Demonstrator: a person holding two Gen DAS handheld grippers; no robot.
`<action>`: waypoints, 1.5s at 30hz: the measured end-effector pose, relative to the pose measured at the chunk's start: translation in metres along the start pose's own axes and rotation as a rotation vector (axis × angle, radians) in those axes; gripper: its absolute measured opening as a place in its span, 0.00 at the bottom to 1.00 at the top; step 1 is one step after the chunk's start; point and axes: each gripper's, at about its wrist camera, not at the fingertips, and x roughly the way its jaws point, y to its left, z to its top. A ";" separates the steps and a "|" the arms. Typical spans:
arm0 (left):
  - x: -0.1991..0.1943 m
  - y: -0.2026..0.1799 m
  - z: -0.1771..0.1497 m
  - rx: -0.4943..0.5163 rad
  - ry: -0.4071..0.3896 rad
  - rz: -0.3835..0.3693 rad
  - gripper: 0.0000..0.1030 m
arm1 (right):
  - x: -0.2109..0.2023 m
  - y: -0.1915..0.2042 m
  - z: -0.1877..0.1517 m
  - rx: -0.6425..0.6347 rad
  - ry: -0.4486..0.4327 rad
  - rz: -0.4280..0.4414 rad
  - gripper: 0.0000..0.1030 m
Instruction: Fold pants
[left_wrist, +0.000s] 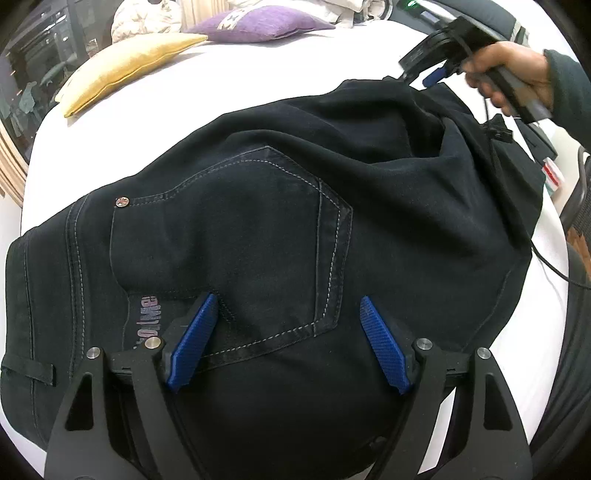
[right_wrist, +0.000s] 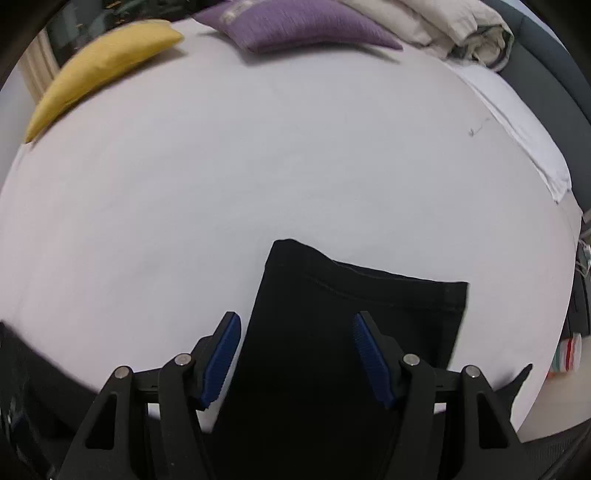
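Observation:
Dark navy jeans (left_wrist: 280, 229) lie on a white bed, the back pocket (left_wrist: 236, 251) facing up under my left gripper (left_wrist: 288, 343). That gripper is open, its blue pads spread over the seat of the pants. In the right wrist view the leg hem end (right_wrist: 354, 317) lies flat on the sheet below my right gripper (right_wrist: 297, 360), which is open with the cloth between and under its pads. The right gripper also shows in the left wrist view (left_wrist: 428, 70), held by a hand at the far end of the bunched legs.
A yellow pillow (left_wrist: 125, 66) and a purple pillow (left_wrist: 258, 22) lie at the head of the white bed (right_wrist: 258, 155). Folded pale bedding (right_wrist: 443, 29) sits at the far right. A black cable (left_wrist: 517, 206) trails over the pants at right.

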 end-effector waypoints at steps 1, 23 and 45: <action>0.000 0.000 0.000 -0.002 0.000 -0.001 0.76 | 0.009 0.000 0.004 0.011 0.025 -0.024 0.64; -0.004 0.003 0.001 -0.040 0.004 0.010 0.76 | -0.030 -0.029 0.009 0.183 -0.102 0.207 0.05; 0.010 -0.001 0.018 -0.207 0.007 0.062 0.86 | -0.233 -0.176 -0.067 0.274 -0.678 0.490 0.04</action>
